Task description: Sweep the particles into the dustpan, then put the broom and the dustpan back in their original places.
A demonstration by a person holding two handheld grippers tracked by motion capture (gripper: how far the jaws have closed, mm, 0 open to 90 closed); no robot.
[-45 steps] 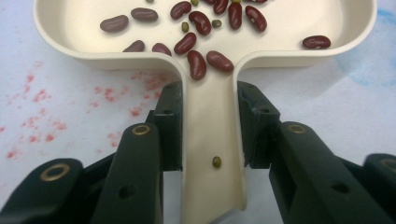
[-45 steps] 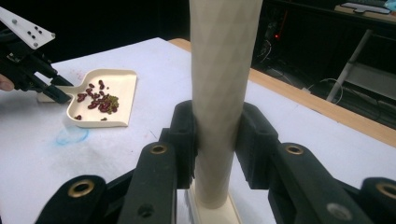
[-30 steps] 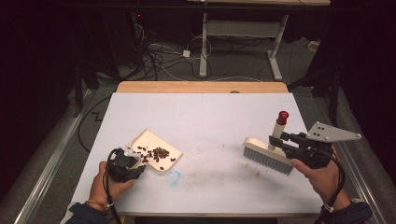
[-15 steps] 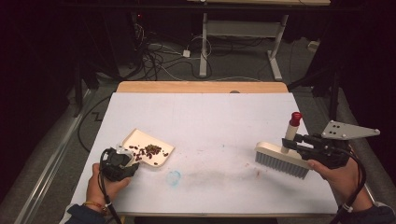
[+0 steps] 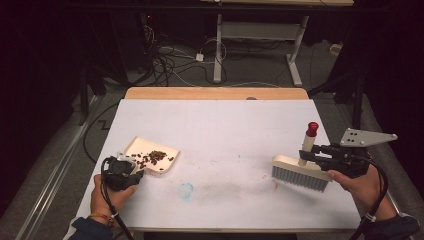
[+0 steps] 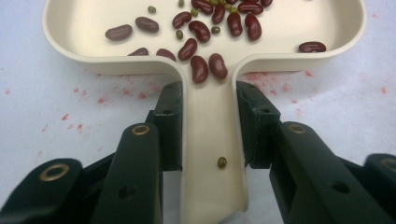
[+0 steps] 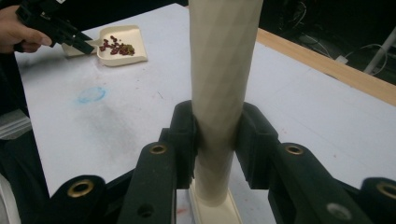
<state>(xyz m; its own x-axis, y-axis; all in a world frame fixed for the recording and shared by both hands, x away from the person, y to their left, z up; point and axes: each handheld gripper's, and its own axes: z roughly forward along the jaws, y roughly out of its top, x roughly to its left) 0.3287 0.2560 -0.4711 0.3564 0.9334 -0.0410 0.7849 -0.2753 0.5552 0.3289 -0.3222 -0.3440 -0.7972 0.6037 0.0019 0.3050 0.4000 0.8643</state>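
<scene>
your left gripper (image 6: 208,126) clamps the cream plastic dustpan's (image 6: 93,51) handle, your right gripper (image 7: 217,135) the cream brush (image 5: 300,172), well right of it.

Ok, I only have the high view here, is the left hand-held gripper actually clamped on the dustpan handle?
Observer: Yes. In the left gripper view the left hand-held gripper has both jaws pressed against the dustpan handle.
Operator: Anything sitting on that handle?
Observer: One small green bean lies on it, between the jaws.
Operator: And the brush grip?
Observer: The right hand-held gripper is shut on the brush handle, low on the shaft near its base.
</scene>
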